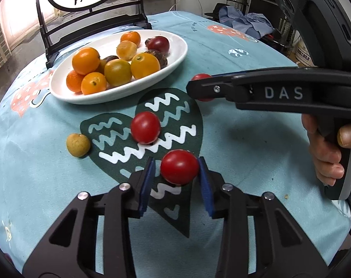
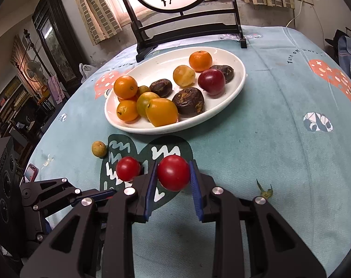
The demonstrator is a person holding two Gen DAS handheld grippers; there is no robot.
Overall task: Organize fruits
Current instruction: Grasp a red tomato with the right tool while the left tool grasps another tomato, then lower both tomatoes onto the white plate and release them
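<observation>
A white oval plate [image 1: 175, 53] [image 2: 235, 85] holds several orange, yellow, dark red and brown fruits. In the left wrist view my left gripper [image 1: 176, 169] has its blue pads on both sides of a red tomato [image 1: 179, 166], shut on it. Another red tomato [image 1: 145, 127] and a small tan longan [image 1: 78, 144] lie on the cloth. My right gripper [image 2: 173, 173] is shut on a red tomato [image 2: 173, 172], also seen from the side in the left wrist view [image 1: 202, 88]. The loose tomato [image 2: 128, 168] and longan [image 2: 99, 148] lie to its left.
The table has a light blue patterned cloth [image 1: 245, 139] [image 2: 279, 139]. A black stand with a round painted panel [image 1: 92, 23] [image 2: 187, 30] stands behind the plate. A small leaf scrap [image 2: 264, 191] lies on the cloth at the right.
</observation>
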